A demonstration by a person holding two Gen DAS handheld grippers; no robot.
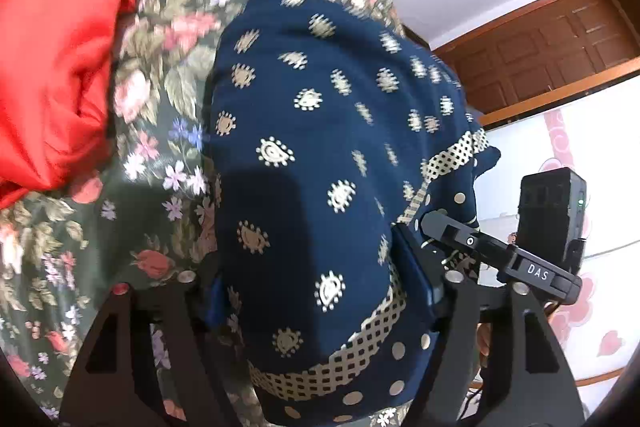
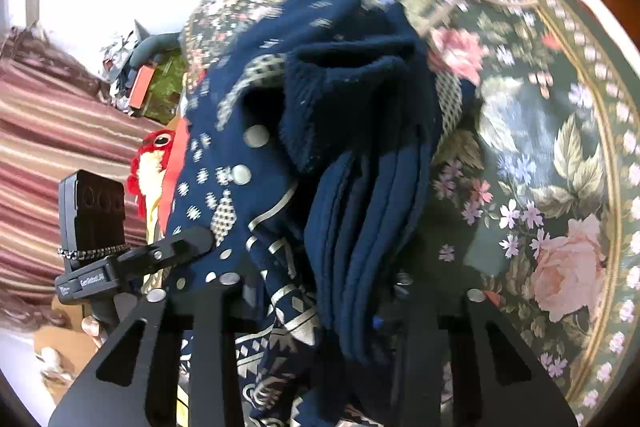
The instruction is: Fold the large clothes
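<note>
A large navy garment with gold paisley print and a gold checked border (image 1: 320, 155) hangs lifted above a floral bedspread (image 1: 152, 131). My left gripper (image 1: 316, 291) is shut on its cloth, which drapes over and between the fingers. In the right wrist view the same garment (image 2: 352, 155) is bunched in thick folds, and my right gripper (image 2: 316, 307) is shut on the bundle. The right gripper (image 1: 480, 247) also shows at the right of the left wrist view, and the left gripper (image 2: 160, 251) at the left of the right wrist view. The fingertips are hidden by cloth.
A red satin cloth (image 1: 60, 59) lies on the bedspread at left. A wooden door (image 1: 552, 43) and white wall stand behind. A red stuffed toy (image 2: 156, 155), a striped blanket (image 2: 48, 131) and clutter lie beside the bed. The bedspread's gold-trimmed edge (image 2: 600, 131) runs at right.
</note>
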